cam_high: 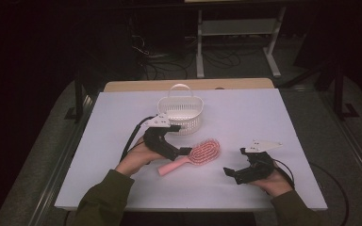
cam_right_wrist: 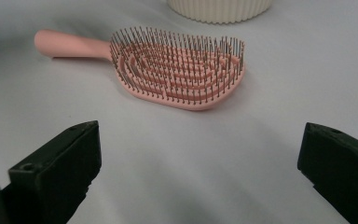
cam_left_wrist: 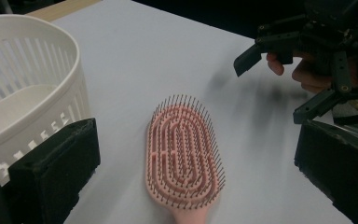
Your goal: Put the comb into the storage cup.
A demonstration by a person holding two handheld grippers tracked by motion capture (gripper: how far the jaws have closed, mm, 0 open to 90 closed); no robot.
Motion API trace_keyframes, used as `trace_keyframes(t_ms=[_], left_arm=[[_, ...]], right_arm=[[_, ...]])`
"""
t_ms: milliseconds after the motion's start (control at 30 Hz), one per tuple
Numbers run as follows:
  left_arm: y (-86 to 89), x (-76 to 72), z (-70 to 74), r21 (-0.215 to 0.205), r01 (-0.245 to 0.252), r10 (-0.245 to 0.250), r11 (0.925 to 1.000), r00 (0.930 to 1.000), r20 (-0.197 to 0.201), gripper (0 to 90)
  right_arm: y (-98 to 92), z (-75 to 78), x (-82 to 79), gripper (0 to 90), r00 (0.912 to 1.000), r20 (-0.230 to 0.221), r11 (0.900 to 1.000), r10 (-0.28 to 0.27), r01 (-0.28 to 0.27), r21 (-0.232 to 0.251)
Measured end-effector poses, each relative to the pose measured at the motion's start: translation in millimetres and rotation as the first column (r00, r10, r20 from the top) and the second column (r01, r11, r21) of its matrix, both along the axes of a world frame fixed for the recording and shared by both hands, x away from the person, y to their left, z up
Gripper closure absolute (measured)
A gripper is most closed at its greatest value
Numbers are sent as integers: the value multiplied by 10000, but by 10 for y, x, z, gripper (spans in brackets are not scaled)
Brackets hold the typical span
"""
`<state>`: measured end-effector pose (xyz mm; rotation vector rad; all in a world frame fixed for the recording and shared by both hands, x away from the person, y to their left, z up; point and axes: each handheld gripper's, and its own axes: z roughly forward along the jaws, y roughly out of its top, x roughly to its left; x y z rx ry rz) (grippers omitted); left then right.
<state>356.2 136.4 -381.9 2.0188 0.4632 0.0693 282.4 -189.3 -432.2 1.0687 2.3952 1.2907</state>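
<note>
Your pink plastic paddle hairbrush (cam_high: 195,157) lies bristles-up on the white tabletop (cam_high: 245,117), near the middle and a little toward you. In the high view its long axis runs on a diagonal: the oval head points away from you and to your right, and the handle points back toward your left. Your left gripper (cam_high: 181,151) hangs just over the handle where it meets the head, its jaws spread wide; in the left gripper view the brush head (cam_left_wrist: 185,151) sits between them, and you cannot tell whether either jaw touches it. Just beyond that gripper stands the white slotted plastic basket with a hoop handle (cam_high: 181,113), close to the brush but apart from it. Your right gripper (cam_high: 233,162) sits to the right of the brush, apart from it, jaws spread and aimed at the head (cam_right_wrist: 179,70).
</note>
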Motion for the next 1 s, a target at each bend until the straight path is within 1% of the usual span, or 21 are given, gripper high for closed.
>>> trace_keyframes(t_ms=[133, 267, 400, 533, 667, 867, 1000], left_arm=[[-52, 18, 0, 41, 45, -45, 10000, 10000, 44, 0], [-90, 35, -20, 195, -109, 108, 9998, 9999, 19, 0], [-91, 43, -37, 370, -194, 194, 9991, 9998, -1, 0], [-90, 38, -37, 412, -188, 188, 9990, 9998, 27, 0], [-97, 32, -48, 604, -159, 153, 9980, 9998, 102, 0], [-124, 16, -76, 883, -94, 87, 9961, 9999, 88, 0], [-140, 8, -95, 1147, -43, 27, 9934, 9999, 141, 0]], right_arm=[[0, -1, 0, 0, 10000, 29, 10000, 16, -16, -10], [3, -5, 3, 0, 10000, 20, 10000, 30, -30, -40], [10, -8, 2, 0, 10000, 23, 10000, 68, -68, -68], [13, -11, 4, 0, 10000, 17, 9999, 85, -85, -93], [14, -11, 3, 0, 10000, 8, 9999, 88, -88, -91], [13, -12, 5, 0, 10000, -8, 9999, 81, -81, -81], [13, -10, 3, 0, 10000, 6, 9999, 81, -81, -74]])
